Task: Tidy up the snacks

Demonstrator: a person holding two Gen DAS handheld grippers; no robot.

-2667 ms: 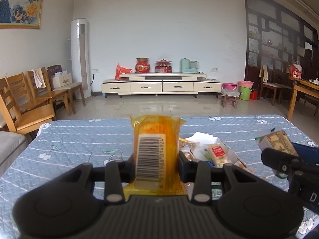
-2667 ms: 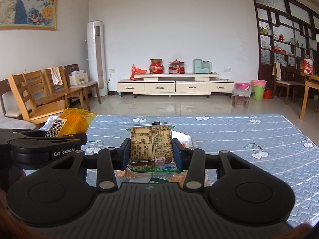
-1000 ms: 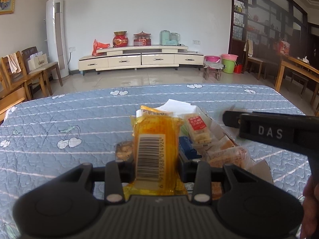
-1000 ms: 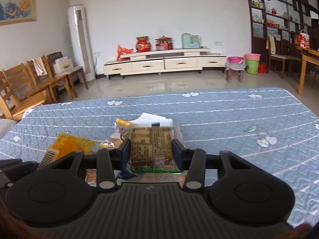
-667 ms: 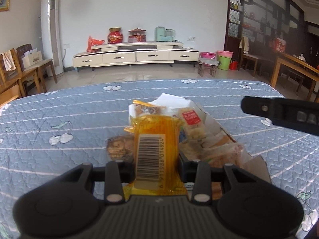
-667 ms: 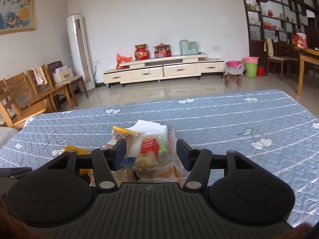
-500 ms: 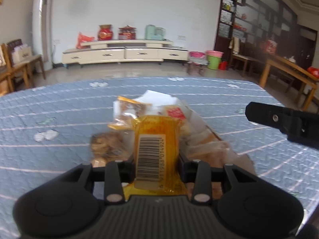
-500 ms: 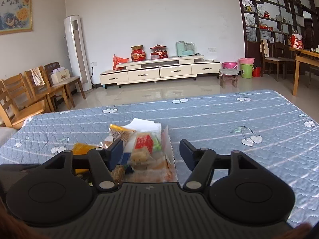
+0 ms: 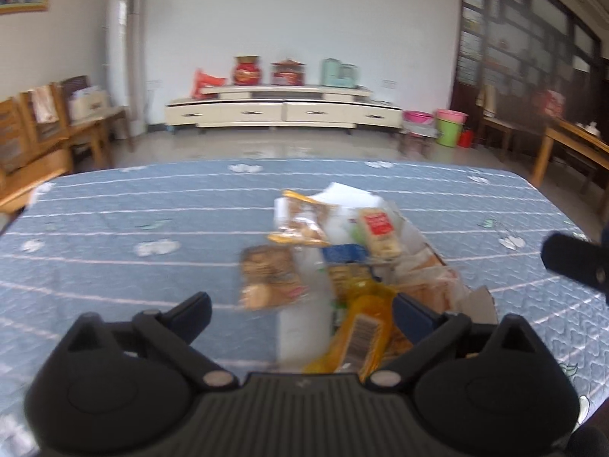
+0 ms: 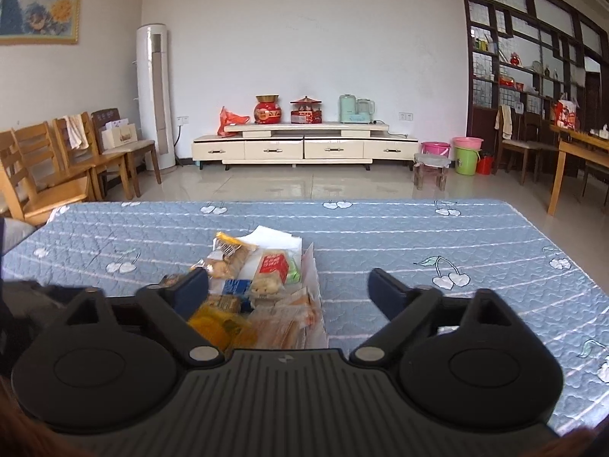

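The right gripper (image 10: 288, 287) hangs over a blue quilted table (image 10: 437, 236) with its jaws spread wide and nothing between them. Just ahead of its left finger (image 10: 190, 291) lies a heap of snacks (image 10: 255, 289) in what may be an open box (image 10: 314, 266). A red-labelled packet (image 10: 272, 270) sits on top; a yellow packet (image 10: 219, 325) lies nearest, partly behind that finger. Beyond the fingertips, a cream cabinet (image 10: 304, 148) lines the far wall.
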